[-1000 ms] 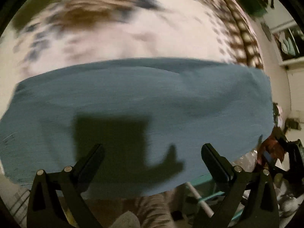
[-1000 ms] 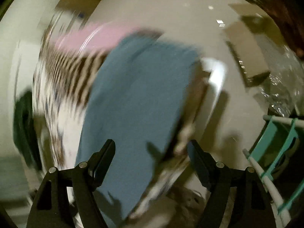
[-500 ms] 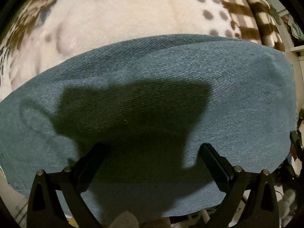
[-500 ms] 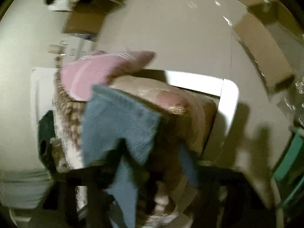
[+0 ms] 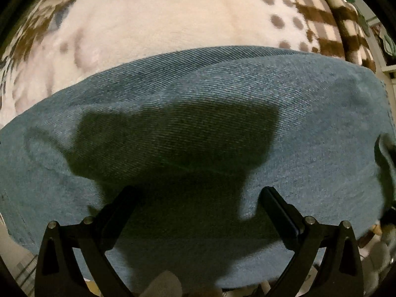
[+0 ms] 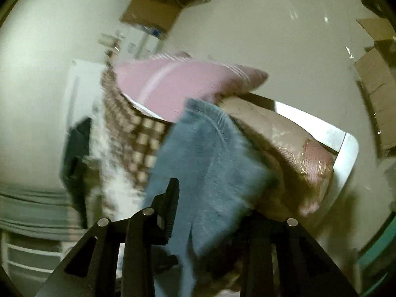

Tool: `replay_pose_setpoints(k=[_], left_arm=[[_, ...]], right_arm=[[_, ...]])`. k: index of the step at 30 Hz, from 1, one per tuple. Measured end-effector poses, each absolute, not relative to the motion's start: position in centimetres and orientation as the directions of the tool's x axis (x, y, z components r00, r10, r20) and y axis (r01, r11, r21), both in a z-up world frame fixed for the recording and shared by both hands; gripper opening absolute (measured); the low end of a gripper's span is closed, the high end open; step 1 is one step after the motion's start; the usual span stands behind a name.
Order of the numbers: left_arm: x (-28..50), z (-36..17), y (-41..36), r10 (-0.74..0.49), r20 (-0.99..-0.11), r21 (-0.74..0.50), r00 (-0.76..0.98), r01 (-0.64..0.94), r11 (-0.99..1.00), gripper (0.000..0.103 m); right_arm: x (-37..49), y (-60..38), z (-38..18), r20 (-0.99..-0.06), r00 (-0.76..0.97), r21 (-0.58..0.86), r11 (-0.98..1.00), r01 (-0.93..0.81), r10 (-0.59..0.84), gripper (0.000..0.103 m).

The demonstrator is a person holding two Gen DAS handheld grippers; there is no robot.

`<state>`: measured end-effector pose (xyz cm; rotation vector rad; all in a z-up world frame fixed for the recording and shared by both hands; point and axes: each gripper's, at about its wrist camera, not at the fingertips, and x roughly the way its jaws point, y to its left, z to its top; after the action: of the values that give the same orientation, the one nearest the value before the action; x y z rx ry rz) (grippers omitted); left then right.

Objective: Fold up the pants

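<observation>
The blue denim pants (image 5: 222, 99) lie spread across a cream, brown-spotted fleece blanket (image 5: 160, 19). My left gripper (image 5: 198, 190) points straight down just above the denim, open, with its dark shadow on the cloth and nothing between its fingers. In the right wrist view a flap of the pants (image 6: 205, 143) stands up between the fingers of my right gripper (image 6: 210, 203), which is shut on it. Its left finger (image 6: 173, 198) shows beside the cloth; the denim hides the right one.
A pink pillow (image 6: 178, 81) and a checked blanket (image 6: 138, 136) lie on the bed beyond the flap. The white bed frame (image 6: 346, 153) edges it on the right. Cardboard boxes (image 6: 153, 12) sit on the pale floor, white drawers (image 6: 24, 252) at lower left.
My left gripper came down close over the denim and then held still. My right gripper went from wide open above the pants to shut on a flap of denim, and swung to a new angle.
</observation>
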<state>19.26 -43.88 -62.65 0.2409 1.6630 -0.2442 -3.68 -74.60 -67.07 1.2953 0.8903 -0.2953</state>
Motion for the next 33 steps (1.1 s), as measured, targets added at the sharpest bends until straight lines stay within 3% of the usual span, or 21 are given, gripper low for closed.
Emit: replay_pose_setpoints(k=[4, 6, 14, 23, 28, 33], left_arm=[[19.1, -62.6, -43.9, 0.002, -0.995, -0.030, -0.102, 0.308, 0.951, 0.103], [18.9, -62.3, -43.5, -0.006, -0.994, -0.041, -0.110, 0.317, 0.948, 0.103], [19.2, -58.5, -39.8, -0.057, -0.998, -0.064, -0.033, 0.306, 0.950, 0.103], [20.5, -52.8, -30.1, -0.085, -0.994, -0.066, 0.074, 0.227, 0.972, 0.103], [20.6, -50.5, -21.6, -0.099, -0.990, -0.085, 0.101, 0.132, 0.988, 0.103], [17.4, -50.5, -12.6, -0.064, -0.991, -0.063, 0.117, 0.010, 0.998, 0.103]], right_arm=[[-3.2, -75.2, -68.7, -0.675, 0.689, 0.737, 0.197, 0.646, 0.266, 0.027], [-3.0, -74.6, -67.5, -0.698, 0.678, 0.716, 0.253, 0.651, 0.232, 0.009], [-2.1, -69.3, -58.3, -0.703, 0.693, 0.677, 0.452, 0.581, 0.162, 0.007], [1.8, -58.6, -51.1, -0.708, 0.675, 0.635, 0.605, 0.480, 0.208, 0.007], [4.1, -49.1, -50.5, -0.744, 0.615, 0.584, 0.704, 0.405, 0.263, 0.007], [6.3, -37.3, -54.6, -0.802, 0.498, 0.521, 0.794, 0.312, 0.330, 0.007]])
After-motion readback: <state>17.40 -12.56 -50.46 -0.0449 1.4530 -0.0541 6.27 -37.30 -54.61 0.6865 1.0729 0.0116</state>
